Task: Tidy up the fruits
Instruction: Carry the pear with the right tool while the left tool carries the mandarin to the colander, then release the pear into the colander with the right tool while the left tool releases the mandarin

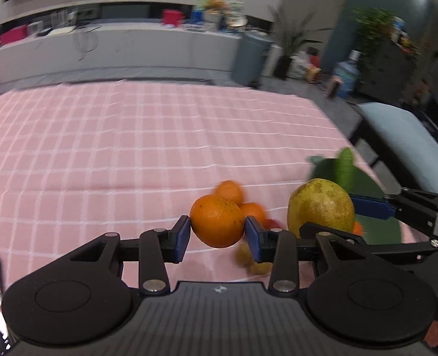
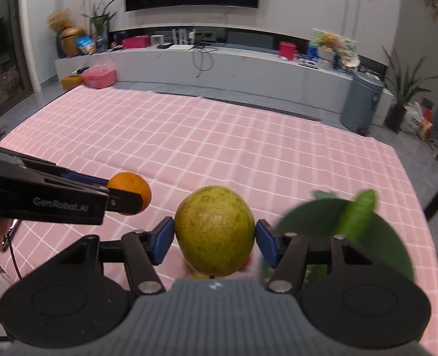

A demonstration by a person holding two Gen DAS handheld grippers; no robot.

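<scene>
Left wrist: left gripper (image 1: 217,233) clamps orange (image 1: 217,221); right gripper (image 2: 214,238) clamps pear (image 2: 214,230).

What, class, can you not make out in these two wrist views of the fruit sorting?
1. Left wrist view: the fruit under the left tongs and their orange; blurred, part hidden.
2. Right wrist view: what lies under the pear; the pear covers it.
3. Both views: the green dish and the green thing on it; blurred, cut by the right tongs.
</scene>
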